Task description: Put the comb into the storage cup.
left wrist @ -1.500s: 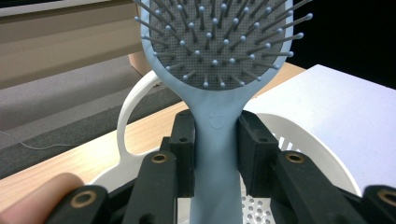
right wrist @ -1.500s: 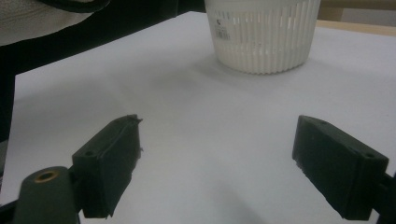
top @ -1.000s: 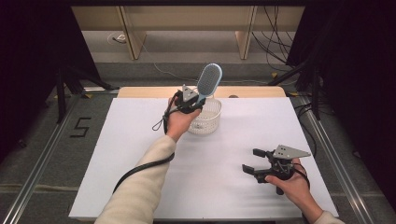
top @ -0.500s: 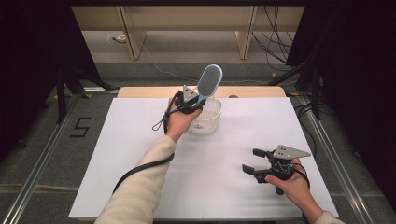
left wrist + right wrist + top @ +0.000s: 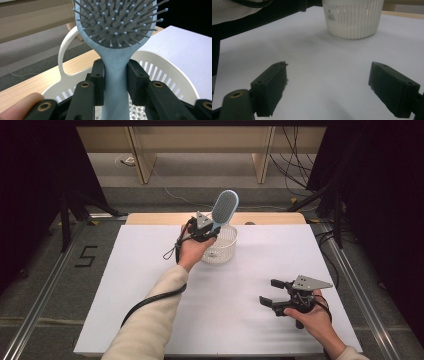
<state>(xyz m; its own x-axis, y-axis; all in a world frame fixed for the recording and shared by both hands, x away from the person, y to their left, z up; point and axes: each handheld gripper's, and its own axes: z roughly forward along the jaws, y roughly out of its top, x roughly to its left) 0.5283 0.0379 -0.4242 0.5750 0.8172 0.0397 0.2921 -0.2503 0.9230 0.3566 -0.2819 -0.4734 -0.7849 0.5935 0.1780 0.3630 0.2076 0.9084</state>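
Above the white basket (image 5: 218,245), at the far middle of the table, we recorded one pale blue hairbrush (image 5: 223,208), held clear of the tabletop. Long axis: near upright, tilted a little toward the far right in the high view, paddle head uppermost, handle end pointing down into the basket's mouth. Bristle face: turned toward the left gripper's own camera, as we noted in the left gripper view (image 5: 117,22).

Holder: left gripper (image 5: 204,226), jaws partly closed and pressed on either flank of the hairbrush handle just under the head (image 5: 115,75). We judged the grip firm and the coming move a lowering, since the basket lay directly beneath the handle, so the drop would turn on keeping that axis over the opening.

Nearer hand: the left, at the basket's near-left rim. Right gripper (image 5: 274,294): well apart, low over the near right of the white table cover (image 5: 125,285), jaws spread wide with nothing between them (image 5: 325,87).

Differences between views: the left gripper view gave us the basket's slotted wall, perforated floor and loop handle (image 5: 65,53), which the high view left too small to read. The right gripper view gave us the basket's outer ribbed side and a label (image 5: 332,15). The high view alone set both hands against the table.
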